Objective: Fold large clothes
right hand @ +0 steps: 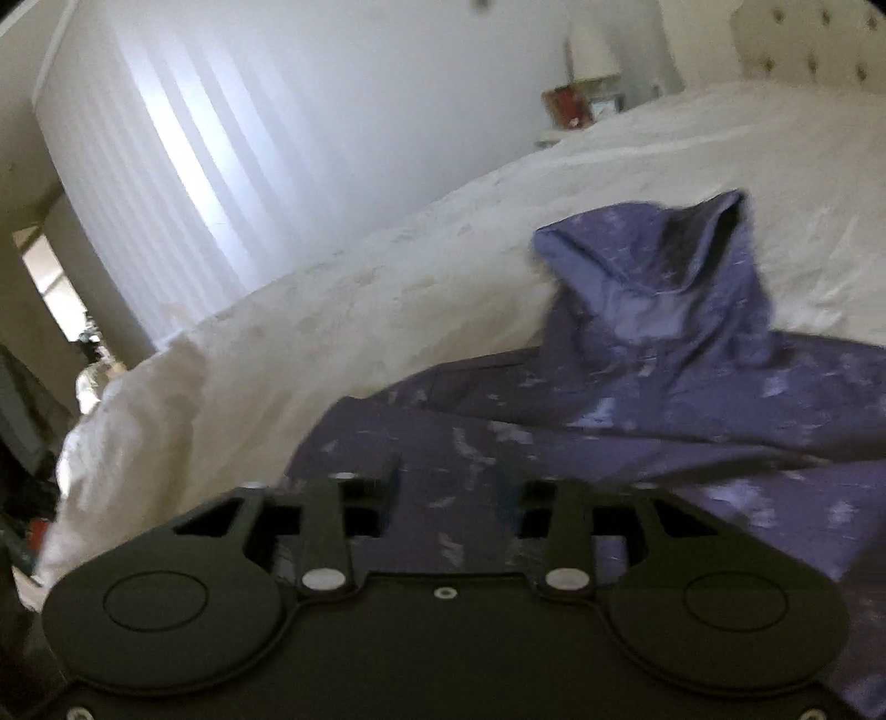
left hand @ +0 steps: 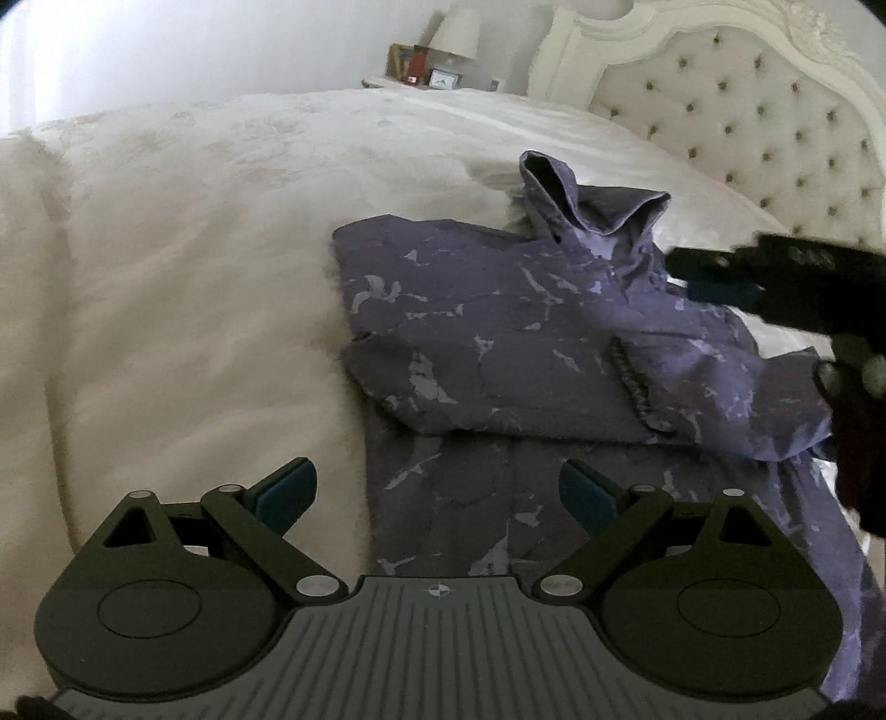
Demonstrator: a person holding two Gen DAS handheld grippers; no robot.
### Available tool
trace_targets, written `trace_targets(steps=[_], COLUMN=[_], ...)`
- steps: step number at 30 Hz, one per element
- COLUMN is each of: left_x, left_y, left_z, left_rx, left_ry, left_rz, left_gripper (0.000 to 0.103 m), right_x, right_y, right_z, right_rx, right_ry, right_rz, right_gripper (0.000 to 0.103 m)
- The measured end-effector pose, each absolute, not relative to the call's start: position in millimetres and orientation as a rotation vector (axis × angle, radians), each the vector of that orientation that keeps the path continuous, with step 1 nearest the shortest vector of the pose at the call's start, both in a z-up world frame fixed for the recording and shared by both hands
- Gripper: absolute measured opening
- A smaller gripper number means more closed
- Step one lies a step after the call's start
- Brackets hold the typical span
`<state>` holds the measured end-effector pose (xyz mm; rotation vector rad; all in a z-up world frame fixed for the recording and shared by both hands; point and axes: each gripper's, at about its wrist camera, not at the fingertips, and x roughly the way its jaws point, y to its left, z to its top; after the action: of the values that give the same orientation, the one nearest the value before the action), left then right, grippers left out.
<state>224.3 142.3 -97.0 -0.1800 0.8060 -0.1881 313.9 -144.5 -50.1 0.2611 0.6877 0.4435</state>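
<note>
A purple hoodie (left hand: 498, 332) with pale marbled patches lies partly folded on a cream bed (left hand: 194, 249). One sleeve is laid across its chest, with the ribbed cuff (left hand: 631, 382) on top, and the hood (left hand: 587, 205) stands up at the far end. My left gripper (left hand: 437, 493) is open wide over the hoodie's lower left edge and holds nothing. My right gripper (left hand: 685, 275), dark and blurred, reaches in from the right near the hood. In the right wrist view, the right gripper (right hand: 448, 490) has its fingers apart low over the hoodie (right hand: 664, 399), with no cloth pinched between them.
A tufted headboard (left hand: 747, 111) stands behind the bed on the right. A nightstand with a lamp (left hand: 454, 39) and small items stands at the far side. Bright curtains (right hand: 194, 138) cover the wall. The bedspread (right hand: 387, 288) stretches bare to the left of the hoodie.
</note>
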Motion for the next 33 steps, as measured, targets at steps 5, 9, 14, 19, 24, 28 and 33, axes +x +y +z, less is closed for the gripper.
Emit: trace_targets(steps=[5, 9, 14, 19, 24, 28, 33], left_x=[235.8, 250.1, 274.9, 303.6, 327.1, 329.7, 327.3], left_y=[118.6, 88.5, 43.9, 2.9, -24.9, -29.8, -15.5], left_z=[-88.6, -83.1, -84.2, -97.4, -122.6, -128.6, -111.5], left_rx=[-0.166, -0.153, -0.131, -0.105, -0.041, -0.038, -0.130], left_ry=[0.795, 0.792, 0.788, 0.825, 0.917, 0.912, 0.879], left_rz=[-0.244, -0.298, -0.354, -0.395, -0.394, -0.388, -0.333], left_gripper=[0.095, 0.095, 0.095, 0.095, 0.079, 0.048, 0.013], right_x=[280.3, 248.2, 214.0, 201.7, 205.4, 205.5, 207.9], right_y=[-178.0, -211.0, -235.0, -255.8, -276.6, -291.8, -312.6], right_z=[-49.9, -48.8, -53.5, -70.8, -74.9, -67.9, -70.5], right_rx=[0.124, 0.046, -0.069, -0.047, 0.033, 0.084, 0.178], right_ry=[0.594, 0.501, 0.364, 0.319, 0.354, 0.317, 0.332], right_rz=[0.299, 0.199, 0.000, -0.002, -0.002, -0.020, -0.055], right_gripper=[0.081, 0.095, 0.102, 0.102, 0.102, 0.102, 0.102])
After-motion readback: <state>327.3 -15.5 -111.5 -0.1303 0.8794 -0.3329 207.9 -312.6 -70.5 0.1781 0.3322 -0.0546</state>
